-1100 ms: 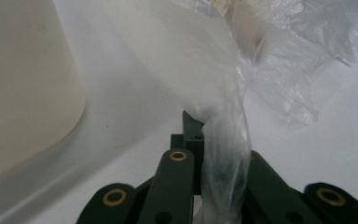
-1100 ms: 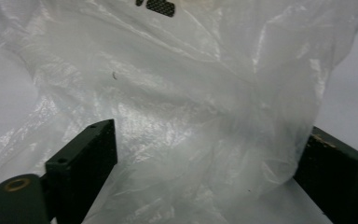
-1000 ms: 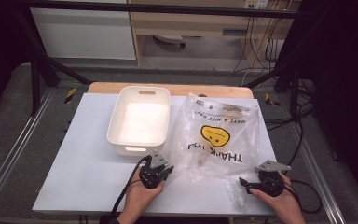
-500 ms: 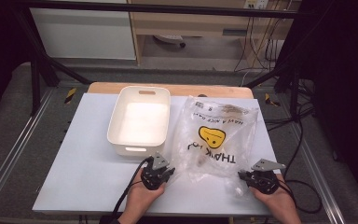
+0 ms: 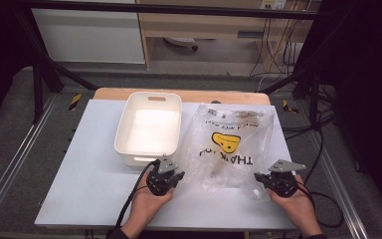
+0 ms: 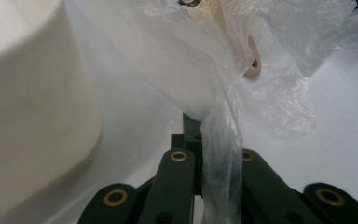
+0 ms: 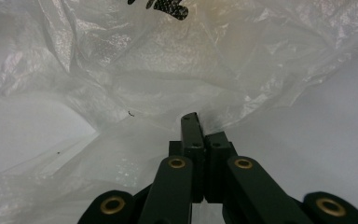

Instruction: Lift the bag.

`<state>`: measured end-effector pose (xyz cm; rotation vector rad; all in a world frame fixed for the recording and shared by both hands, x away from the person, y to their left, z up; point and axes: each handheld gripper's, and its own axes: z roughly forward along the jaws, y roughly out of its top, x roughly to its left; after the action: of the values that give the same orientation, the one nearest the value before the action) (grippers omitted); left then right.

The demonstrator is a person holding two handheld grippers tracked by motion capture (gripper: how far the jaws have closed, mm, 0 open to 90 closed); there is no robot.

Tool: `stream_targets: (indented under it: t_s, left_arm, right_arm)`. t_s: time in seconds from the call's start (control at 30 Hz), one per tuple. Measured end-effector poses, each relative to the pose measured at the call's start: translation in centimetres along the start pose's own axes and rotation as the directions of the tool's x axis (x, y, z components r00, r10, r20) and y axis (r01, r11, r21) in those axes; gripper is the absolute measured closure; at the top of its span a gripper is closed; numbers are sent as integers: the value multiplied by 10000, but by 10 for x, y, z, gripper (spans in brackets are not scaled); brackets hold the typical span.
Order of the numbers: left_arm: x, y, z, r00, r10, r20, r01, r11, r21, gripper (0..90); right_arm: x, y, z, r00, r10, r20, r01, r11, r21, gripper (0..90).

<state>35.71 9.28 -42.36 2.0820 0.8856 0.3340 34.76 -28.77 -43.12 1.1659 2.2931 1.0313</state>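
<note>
- Plastic bag [image 5: 231, 147], clear with a yellow smiley face and "THANK YOU" print, lies on the right half of the white worktop [image 5: 84, 174]; its far end reaches toward the back edge and its near end comes toward the front edge, between the two hands.
- Left gripper [image 5: 165, 175]: jaws closed tight on a twisted strand of the bag's film, which the left gripper view shows running up from between them [image 6: 221, 154]. The grip sits at the bag's near-left corner, just in front of the white bin [image 5: 149, 127].
- Right gripper [image 5: 278, 180]: jaws have just been closing and now stand shut; the right gripper view shows the film [image 7: 168, 79] gathered at their tips, so I judge it pinched at the bag's near-right corner.
- Reason for the two-corner hold, as I read it: pinching both near corners lets the bag be lifted by that end so whatever is inside slides toward the far end, or so the mouth can be spread.
- Something pale, a ring-like piece [image 6: 254, 63], shows through the film; cannot identify it.
- Bin stands empty left of the bag, near the back edge, likely the destination for the contents.
</note>
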Motion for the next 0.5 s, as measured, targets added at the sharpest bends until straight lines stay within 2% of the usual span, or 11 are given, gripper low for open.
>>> stream_targets:
  t_s: [0.17,0.5]
  left_arm:
    - [7,8,-6,10000,15,-49,-15,10000,25,900]
    - [13,21,-13,9998,-129,145,130,9999,-71,900]
  right_arm:
    - [-3,14,-2,9999,104,-81,-105,9999,-125,900]
    - [-9,23,-6,9997,181,-161,-186,9994,-308,900]
